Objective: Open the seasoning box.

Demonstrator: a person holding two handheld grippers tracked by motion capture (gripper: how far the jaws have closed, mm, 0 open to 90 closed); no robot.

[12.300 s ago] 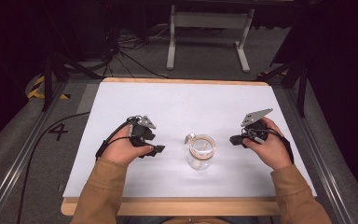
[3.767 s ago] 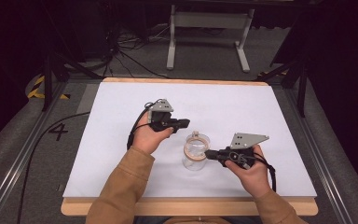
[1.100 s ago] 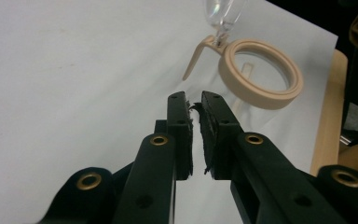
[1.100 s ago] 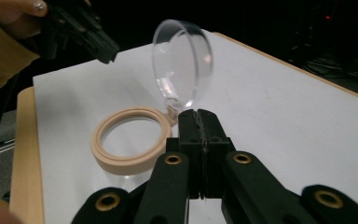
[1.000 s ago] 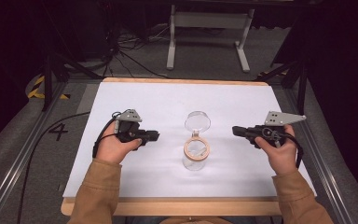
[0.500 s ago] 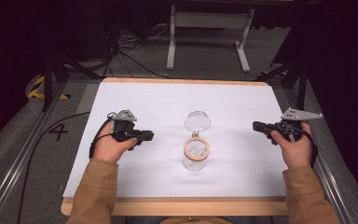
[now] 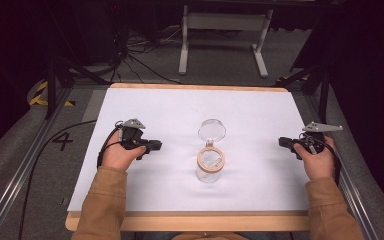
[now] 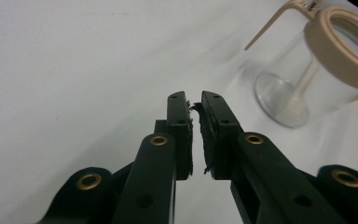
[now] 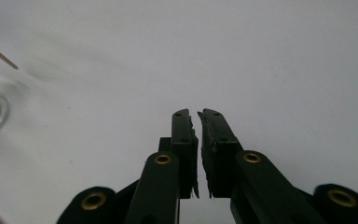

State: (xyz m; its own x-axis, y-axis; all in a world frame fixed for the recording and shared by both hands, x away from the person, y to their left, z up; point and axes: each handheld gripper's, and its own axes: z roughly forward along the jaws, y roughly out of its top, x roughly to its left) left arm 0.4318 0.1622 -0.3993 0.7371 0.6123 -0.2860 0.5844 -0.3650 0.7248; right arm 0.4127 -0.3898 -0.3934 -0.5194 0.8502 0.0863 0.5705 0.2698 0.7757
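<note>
so, hands: both rest at the near table edges, well apart from the jar
left gripper (image 7: 152, 146): jaws nearly closed, empty
right gripper (image 7: 285, 142): jaws nearly closed, empty
jar (image 7: 210, 165): centre of the table (image 7: 260, 110), upright, mouth open
lid (image 7: 212, 130): hinged, flipped back behind the rim
step, likely: finished; keep both grippers clear of the jar

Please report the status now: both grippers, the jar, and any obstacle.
Left gripper shut, empty. Right gripper shut, empty. Jar upright between them, lid open. Nothing blocking.
</note>
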